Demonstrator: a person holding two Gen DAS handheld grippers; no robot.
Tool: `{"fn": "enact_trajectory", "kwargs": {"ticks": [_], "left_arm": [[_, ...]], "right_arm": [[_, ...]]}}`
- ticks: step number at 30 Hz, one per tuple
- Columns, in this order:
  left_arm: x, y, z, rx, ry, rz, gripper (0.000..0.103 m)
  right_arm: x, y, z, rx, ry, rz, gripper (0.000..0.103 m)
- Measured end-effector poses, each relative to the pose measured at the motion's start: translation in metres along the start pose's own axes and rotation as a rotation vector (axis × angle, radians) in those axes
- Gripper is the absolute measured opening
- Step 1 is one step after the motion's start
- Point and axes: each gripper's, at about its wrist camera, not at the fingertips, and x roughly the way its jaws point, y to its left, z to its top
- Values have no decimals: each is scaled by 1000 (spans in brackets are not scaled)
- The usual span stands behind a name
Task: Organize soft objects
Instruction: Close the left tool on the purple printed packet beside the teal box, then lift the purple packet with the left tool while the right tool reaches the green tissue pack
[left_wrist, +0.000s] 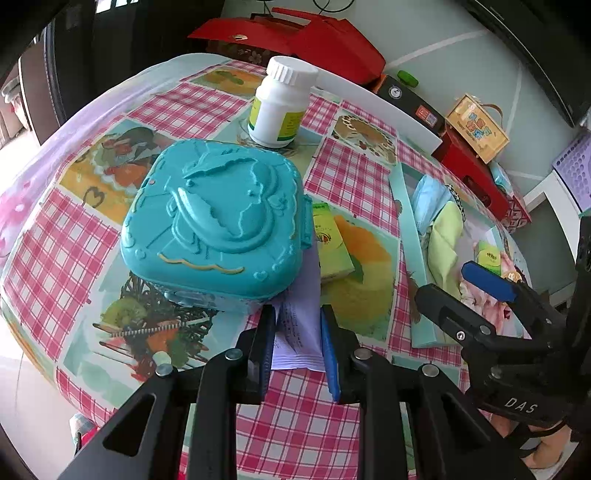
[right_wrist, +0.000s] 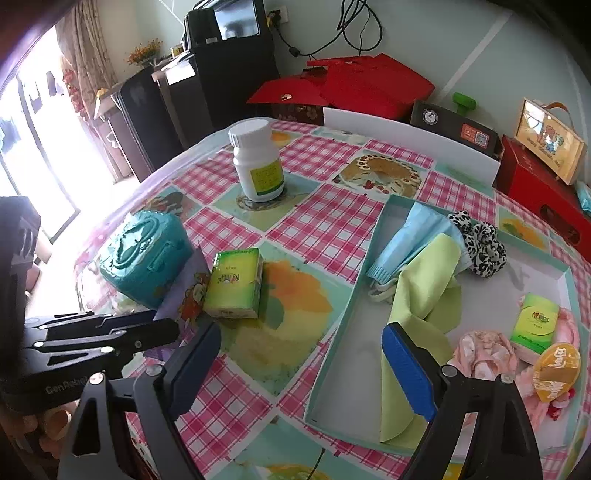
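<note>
The left hand-held gripper (left_wrist: 298, 341) is nearest, its two blue pads drawn in on a pale lilac sachet (left_wrist: 298, 332) that lies flat on the desk (left_wrist: 295, 417); the pads look to be touching its edges, so I judge it is pinching the packet, though how firmly I cannot tell. The far end of the sachet is tucked under the teal plastic case (left_wrist: 214, 218), which may be why the gripper comes from the free end. The right hand-held gripper (right_wrist: 306, 373) hangs beside it with its fingers spread wide and nothing between them, one over the checked cloth and the other over the near corner of the shallow mint tray (right_wrist: 334, 343). I think it waits there to receive or to steady. In the tray the soft things are already gathered: a light green cloth (right_wrist: 424, 291), a blue face mask (right_wrist: 413, 236), a leopard-print scrunchie (right_wrist: 480, 243), a pink fabric piece (right_wrist: 484, 354) and a small green tissue pack (right_wrist: 535, 325). A second green tissue pack (right_wrist: 234, 282) is outside, between the case and the tray, so it seems not sorted yet. Farther back stands a white pill bottle (right_wrist: 256, 162), upright and well apart, and behind the desk are red gift boxes (right_wrist: 347, 88).
</note>
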Motion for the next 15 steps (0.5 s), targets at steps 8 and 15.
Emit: {"fn": "enact_trajectory", "kwargs": {"ticks": [8,15], "left_arm": [[5,-3,-1,10,18,17,31],[10,-14,-4,67,46,50,45]], "right_arm": [[4,3,1,-16,10,-4,91],[4,3,2,-9,11,-13,91]]}}
